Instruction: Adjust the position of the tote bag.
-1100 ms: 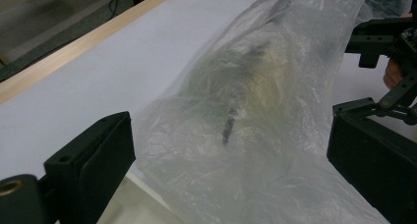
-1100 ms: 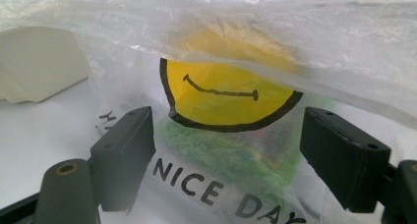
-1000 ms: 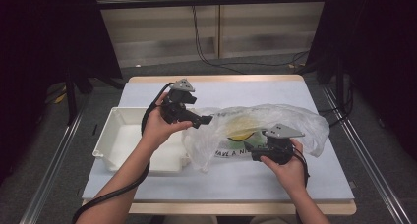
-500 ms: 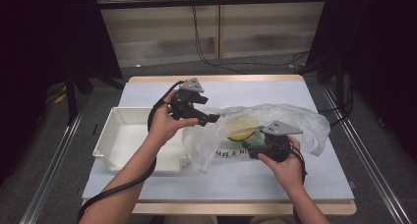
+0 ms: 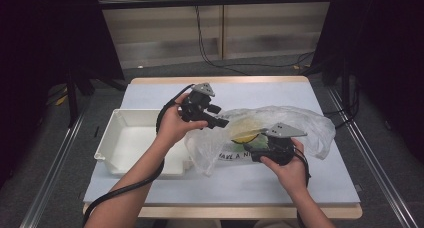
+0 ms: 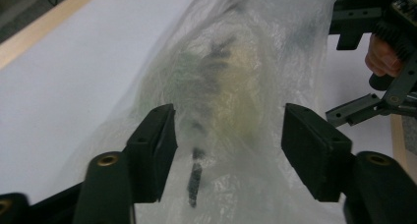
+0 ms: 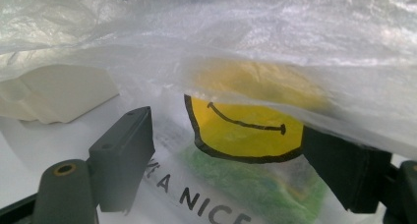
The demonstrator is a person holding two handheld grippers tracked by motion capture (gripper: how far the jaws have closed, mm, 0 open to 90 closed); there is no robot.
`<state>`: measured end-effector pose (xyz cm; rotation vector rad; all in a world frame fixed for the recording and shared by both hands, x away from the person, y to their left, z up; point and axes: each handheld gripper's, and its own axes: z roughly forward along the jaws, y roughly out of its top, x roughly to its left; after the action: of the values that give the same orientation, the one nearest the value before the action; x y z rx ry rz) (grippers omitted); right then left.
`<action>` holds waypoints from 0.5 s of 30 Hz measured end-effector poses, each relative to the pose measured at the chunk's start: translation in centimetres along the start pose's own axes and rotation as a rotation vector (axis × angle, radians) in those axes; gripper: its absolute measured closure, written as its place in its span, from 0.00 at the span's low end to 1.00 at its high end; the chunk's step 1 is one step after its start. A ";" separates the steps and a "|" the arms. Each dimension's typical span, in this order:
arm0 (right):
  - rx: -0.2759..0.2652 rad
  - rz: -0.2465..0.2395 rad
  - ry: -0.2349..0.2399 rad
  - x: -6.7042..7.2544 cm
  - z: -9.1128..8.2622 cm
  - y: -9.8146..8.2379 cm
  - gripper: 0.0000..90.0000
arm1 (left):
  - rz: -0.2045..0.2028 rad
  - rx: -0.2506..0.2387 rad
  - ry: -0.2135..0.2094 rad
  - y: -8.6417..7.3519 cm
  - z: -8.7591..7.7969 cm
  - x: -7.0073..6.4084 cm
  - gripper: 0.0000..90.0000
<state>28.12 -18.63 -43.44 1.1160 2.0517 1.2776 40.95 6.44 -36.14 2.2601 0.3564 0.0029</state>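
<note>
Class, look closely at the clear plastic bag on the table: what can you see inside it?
Inside the plastic bag something green shows beneath the printed yellow smiley face. The crinkled film blurs it, so what it is cannot be told.

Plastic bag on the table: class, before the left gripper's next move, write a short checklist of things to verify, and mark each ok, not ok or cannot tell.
1. Left gripper straddles the plastic bag; jaws have just been closing, pads not yet pressing: ok.
2. Right gripper at the bag's near edge; film actually pinched: cannot tell.
3. Bag rests on the table: ok.
4. White tray beside the bag, left of it: ok.
5. Green item inside the bag, what it is: cannot tell.
</note>
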 end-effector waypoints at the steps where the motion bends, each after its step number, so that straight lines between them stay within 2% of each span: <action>1: 0.002 0.000 -0.003 0.1 0.0 0.1 0.22 | -0.013 -0.001 -0.005 -0.1 0.1 0.0 0.46; 2: -0.002 -0.002 0.001 0.1 0.0 0.1 0.22 | 0.002 0.013 -0.011 -0.1 0.0 0.2 0.52; 3: -0.006 -0.002 0.003 0.1 0.0 0.2 0.22 | -0.012 0.003 -0.016 -0.2 0.1 0.1 0.57; 4: -0.006 0.003 0.006 0.1 0.0 0.3 0.22 | 0.001 0.014 -0.020 -0.2 0.1 0.2 0.61; 8: -0.014 0.022 0.025 0.0 0.0 0.5 0.23 | -0.010 -0.006 -0.025 -0.3 -0.2 0.2 0.78; 11: -0.016 0.015 0.032 0.1 0.1 0.6 0.23 | 0.023 0.013 -0.024 -0.1 -0.4 0.0 0.87; 15: -0.022 0.027 0.038 0.3 0.1 0.8 0.24 | 0.025 0.020 -0.031 0.0 -0.2 -0.4 0.93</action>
<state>28.31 -18.12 -42.72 1.1209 2.0523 1.3407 40.51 6.53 -35.97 2.2820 0.3131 -0.0223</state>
